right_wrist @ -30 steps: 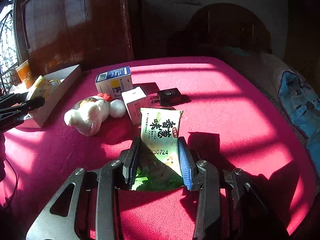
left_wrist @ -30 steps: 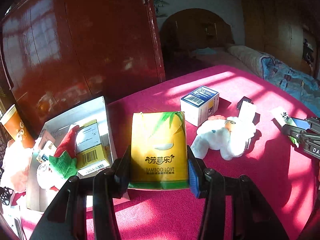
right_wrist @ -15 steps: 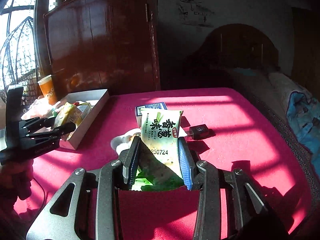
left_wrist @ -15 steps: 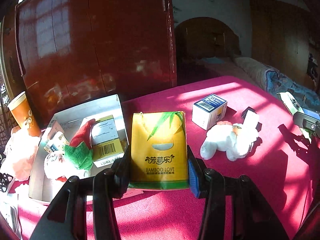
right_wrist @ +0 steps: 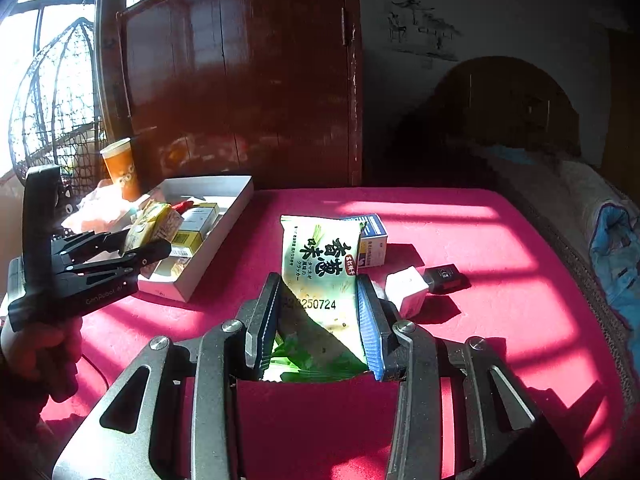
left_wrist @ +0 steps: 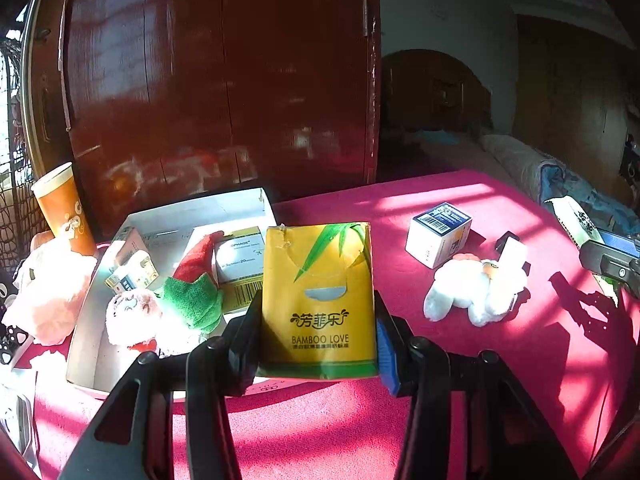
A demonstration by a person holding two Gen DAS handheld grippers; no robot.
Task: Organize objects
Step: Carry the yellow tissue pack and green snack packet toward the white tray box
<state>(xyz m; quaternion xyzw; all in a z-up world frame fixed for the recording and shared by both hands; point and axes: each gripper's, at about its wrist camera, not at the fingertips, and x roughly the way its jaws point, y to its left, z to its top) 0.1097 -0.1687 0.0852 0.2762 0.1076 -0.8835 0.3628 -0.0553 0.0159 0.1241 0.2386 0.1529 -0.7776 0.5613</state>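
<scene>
My left gripper (left_wrist: pixel 318 344) is shut on a yellow "Bamboo Love" tissue pack (left_wrist: pixel 318 300) and holds it above the near right edge of a white box (left_wrist: pixel 192 212). The box holds a yellow medicine carton (left_wrist: pixel 240 264), a plush with a red and green hat (left_wrist: pixel 176 304) and small packets. My right gripper (right_wrist: pixel 320 320) is shut on a green and white cracker packet (right_wrist: pixel 320 276), held above the pink table. The left gripper also shows in the right wrist view (right_wrist: pixel 148 248), over the box (right_wrist: pixel 216 248).
On the pink cloth (left_wrist: pixel 460 360) lie a blue and white carton (left_wrist: pixel 438 234), a white plush toy (left_wrist: pixel 476 292), a white cube (right_wrist: pixel 406 290) and a black charger (right_wrist: pixel 444 276). An orange paper cup (left_wrist: pixel 64 208) stands left of the box. A dark red cabinet (left_wrist: pixel 220 80) stands behind.
Both grippers have risen and pulled back with their loads. The left gripper has shifted left toward the white box, which shows more fully. The right gripper has lifted its packet off the table.
</scene>
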